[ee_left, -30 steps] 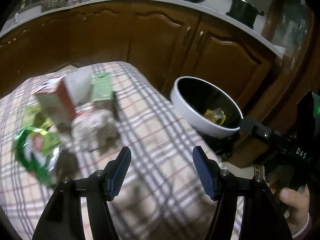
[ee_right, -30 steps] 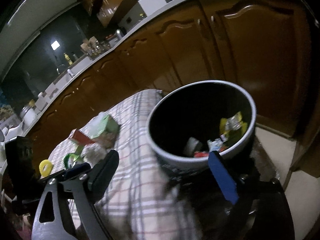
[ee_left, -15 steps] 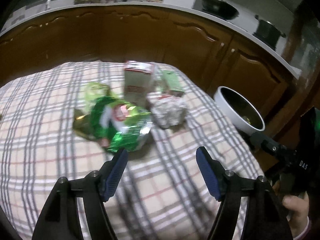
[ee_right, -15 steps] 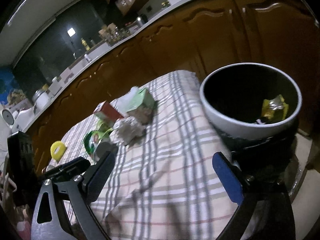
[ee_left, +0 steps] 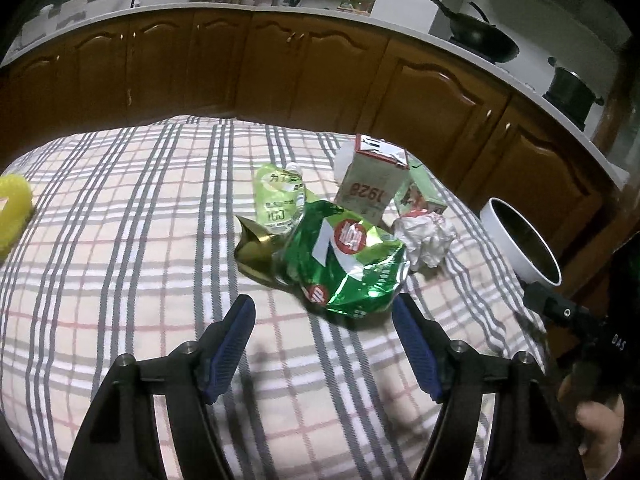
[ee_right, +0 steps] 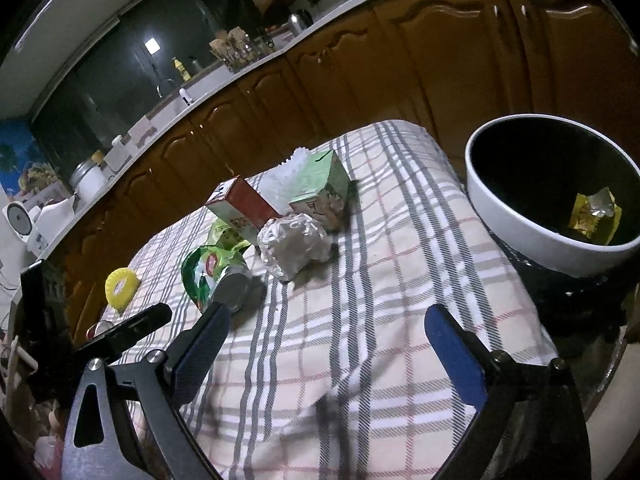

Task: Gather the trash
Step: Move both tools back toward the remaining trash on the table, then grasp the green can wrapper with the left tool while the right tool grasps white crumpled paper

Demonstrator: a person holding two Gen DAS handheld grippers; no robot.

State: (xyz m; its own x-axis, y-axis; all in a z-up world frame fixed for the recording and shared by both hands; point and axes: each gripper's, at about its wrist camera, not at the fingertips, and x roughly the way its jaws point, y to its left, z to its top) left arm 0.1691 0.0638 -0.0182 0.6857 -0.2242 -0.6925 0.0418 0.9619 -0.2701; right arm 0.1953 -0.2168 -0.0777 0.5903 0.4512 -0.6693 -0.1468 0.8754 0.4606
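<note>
A pile of trash lies on the checked tablecloth [ee_left: 132, 240]: a crumpled green snack bag [ee_left: 348, 264], a light green pouch [ee_left: 280, 200], a red-topped carton [ee_left: 374, 184], a green carton [ee_left: 424, 194] and a ball of white paper [ee_left: 426, 236]. My left gripper [ee_left: 324, 320] is open and empty, just short of the green bag. My right gripper [ee_right: 326, 328] is open and empty over the cloth, right of the paper ball [ee_right: 294, 246] and left of the white trash bin [ee_right: 516, 216]. A yellow wrapper [ee_right: 594, 214] lies in the bin.
A yellow ring-shaped object [ee_right: 118, 286] lies at the table's left side, also in the left wrist view [ee_left: 12, 212]. Brown kitchen cabinets [ee_left: 304, 68] stand behind the table. The bin [ee_left: 520, 240] stands off the table's right edge.
My left gripper has swung left, away from the bin, and now faces the trash pile. My right gripper has drawn back from the bin and turned toward the table.
</note>
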